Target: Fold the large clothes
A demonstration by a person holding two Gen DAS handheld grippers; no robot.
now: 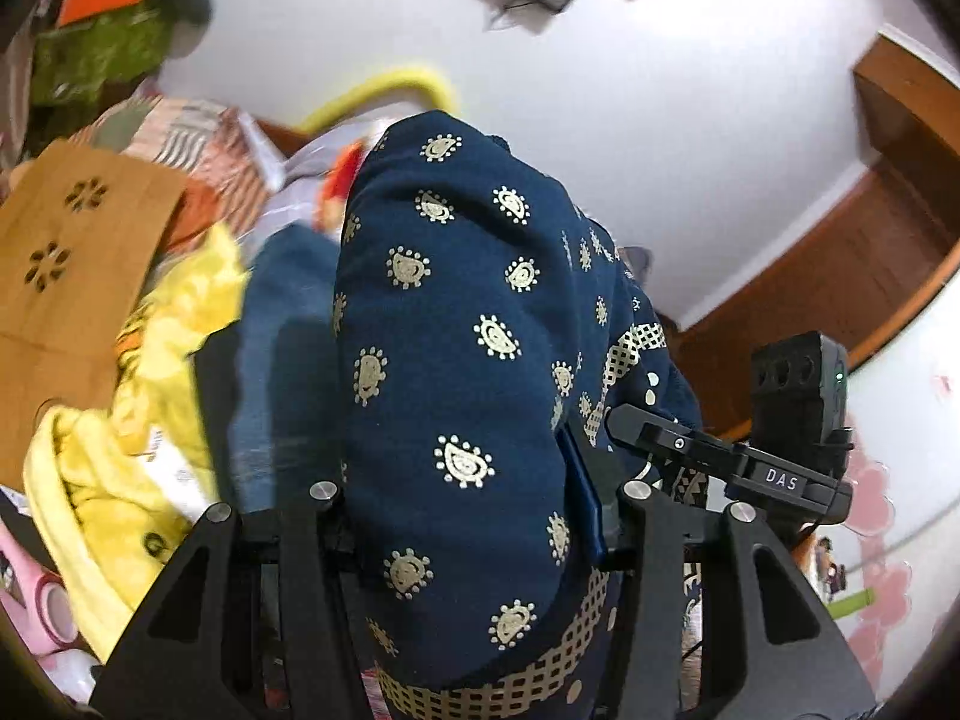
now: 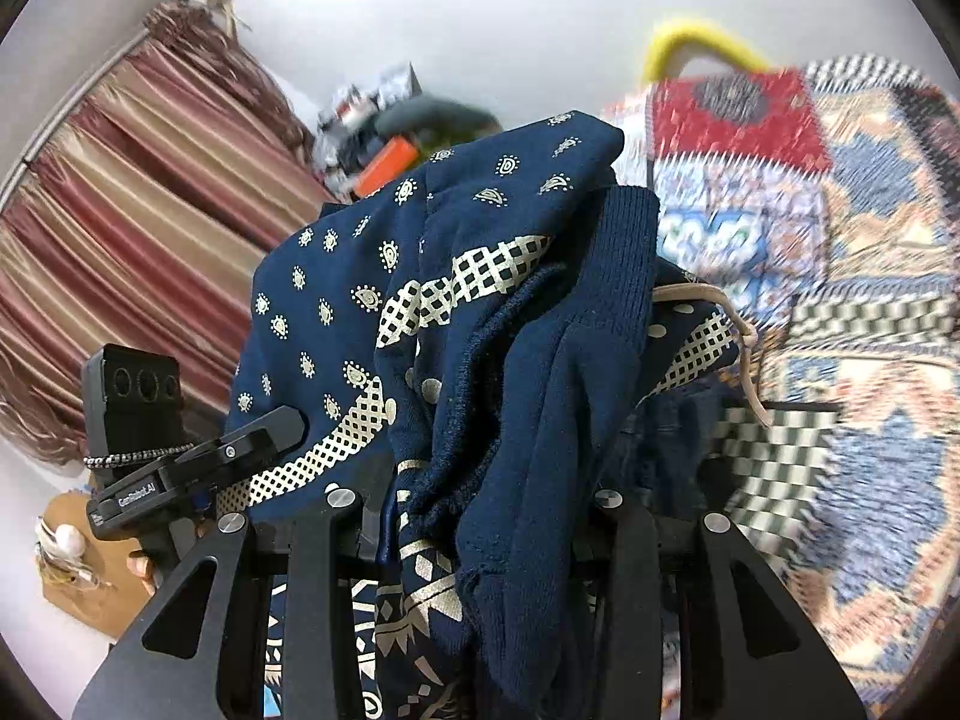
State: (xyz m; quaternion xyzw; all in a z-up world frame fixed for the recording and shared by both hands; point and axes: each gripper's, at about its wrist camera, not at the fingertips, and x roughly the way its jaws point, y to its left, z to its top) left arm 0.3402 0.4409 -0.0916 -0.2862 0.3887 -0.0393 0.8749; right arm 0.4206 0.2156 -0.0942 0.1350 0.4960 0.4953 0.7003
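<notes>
A navy garment with gold paisley print and a gold lattice band [image 1: 456, 372] bulges over my left gripper [image 1: 474, 516], which is shut on it and hidden under the cloth. In the right wrist view the same garment [image 2: 372, 300], with its ribbed navy cuff [image 2: 576, 360] and a beige drawstring, drapes over my right gripper [image 2: 480, 516], which is shut on it. Both grippers hold the garment up in the air; the fingertips are covered by fabric.
A patterned bedspread [image 2: 840, 300] lies to the right. A yellow garment [image 1: 120, 480] and a cardboard piece [image 1: 72, 252] sit at the left. Striped maroon curtains [image 2: 132, 228], a white wall and a wooden door frame [image 1: 870, 252] surround the scene.
</notes>
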